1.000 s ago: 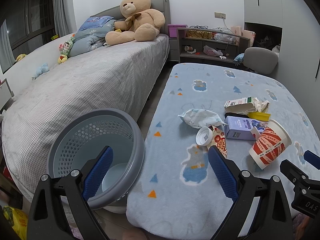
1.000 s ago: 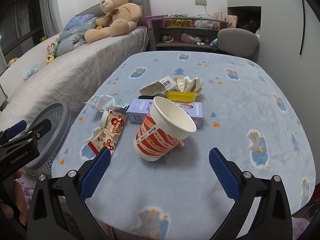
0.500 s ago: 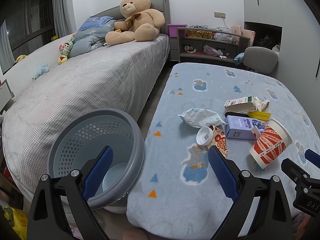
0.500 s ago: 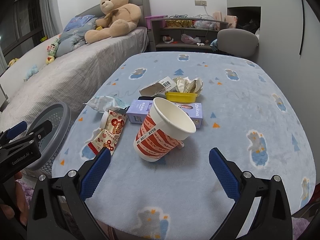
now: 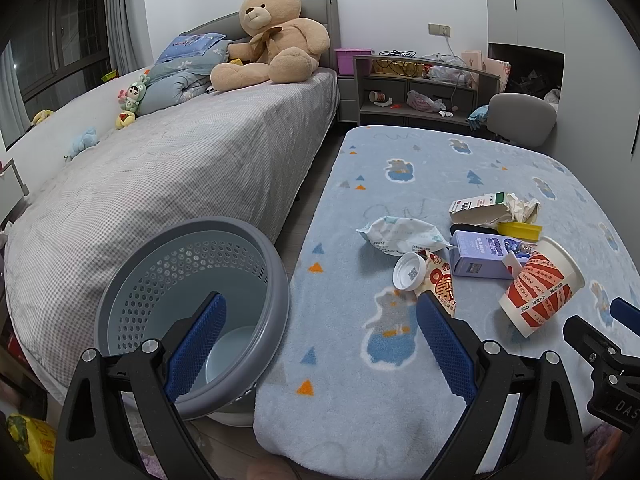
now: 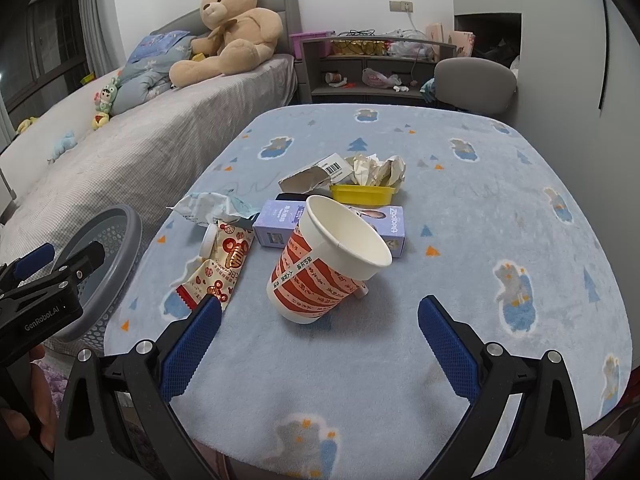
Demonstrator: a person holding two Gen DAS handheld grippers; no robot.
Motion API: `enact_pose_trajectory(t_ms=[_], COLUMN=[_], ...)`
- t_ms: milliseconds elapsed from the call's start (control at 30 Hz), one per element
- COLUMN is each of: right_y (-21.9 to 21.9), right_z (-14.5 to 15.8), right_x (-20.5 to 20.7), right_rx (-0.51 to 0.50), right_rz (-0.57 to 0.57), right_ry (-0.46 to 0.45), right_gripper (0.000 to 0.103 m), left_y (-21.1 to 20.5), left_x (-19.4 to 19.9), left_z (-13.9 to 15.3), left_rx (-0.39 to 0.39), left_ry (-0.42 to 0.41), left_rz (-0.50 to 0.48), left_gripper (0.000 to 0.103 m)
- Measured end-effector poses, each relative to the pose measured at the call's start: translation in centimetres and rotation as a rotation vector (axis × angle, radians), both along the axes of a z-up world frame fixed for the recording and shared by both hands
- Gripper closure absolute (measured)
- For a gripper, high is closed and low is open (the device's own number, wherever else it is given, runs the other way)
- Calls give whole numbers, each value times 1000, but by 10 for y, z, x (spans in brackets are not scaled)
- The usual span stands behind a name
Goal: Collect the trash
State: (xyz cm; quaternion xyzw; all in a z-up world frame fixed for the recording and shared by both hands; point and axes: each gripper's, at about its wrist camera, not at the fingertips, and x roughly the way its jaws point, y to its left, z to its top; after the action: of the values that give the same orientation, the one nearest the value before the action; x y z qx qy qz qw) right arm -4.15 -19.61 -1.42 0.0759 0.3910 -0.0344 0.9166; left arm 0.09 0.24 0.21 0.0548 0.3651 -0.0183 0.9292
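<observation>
Trash lies on a blue blanket-covered table (image 6: pixel 460 272): a tilted red-and-white paper cup (image 6: pixel 324 268) (image 5: pixel 540 288), a purple carton (image 6: pixel 280 224) (image 5: pixel 476 254), a red-print wrapper (image 6: pixel 220 264), a white lid (image 5: pixel 409 271), a crumpled wet-wipe pack (image 5: pixel 400 234), a yellow tray (image 6: pixel 362 195), a torn carton (image 6: pixel 316 174) and crumpled paper (image 6: pixel 376 168). My right gripper (image 6: pixel 320 340) is open, just short of the cup. My left gripper (image 5: pixel 320 340) is open and empty over the table's near-left edge, beside a grey perforated basket (image 5: pixel 192 308).
A bed (image 5: pixel 160 184) with a teddy bear (image 5: pixel 276 36) runs along the left, with a narrow floor gap to the table. A grey shelf unit (image 5: pixel 420 92) and a chair (image 5: pixel 520 116) stand behind the table. The basket also shows in the right wrist view (image 6: pixel 108 260).
The right gripper has edged very slightly toward the cup. Both grippers stay open and nothing was picked up.
</observation>
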Motion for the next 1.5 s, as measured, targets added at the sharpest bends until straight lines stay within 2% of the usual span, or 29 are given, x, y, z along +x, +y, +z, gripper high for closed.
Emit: enact_pose_trajectory(t_ms=[1367,1500], right_y=[-1,-1], right_z=[0,0], right_x=[0,0], right_rx=[3,7], right_rz=[0,-3], right_ry=[-2,2], right_gripper=[6,6], left_y=[-1,11], left_x=[0,-1], left_z=[0,-4], left_rx=[2,1], left_ry=[1,5], left_rz=[1,1], left_gripper=[11,11])
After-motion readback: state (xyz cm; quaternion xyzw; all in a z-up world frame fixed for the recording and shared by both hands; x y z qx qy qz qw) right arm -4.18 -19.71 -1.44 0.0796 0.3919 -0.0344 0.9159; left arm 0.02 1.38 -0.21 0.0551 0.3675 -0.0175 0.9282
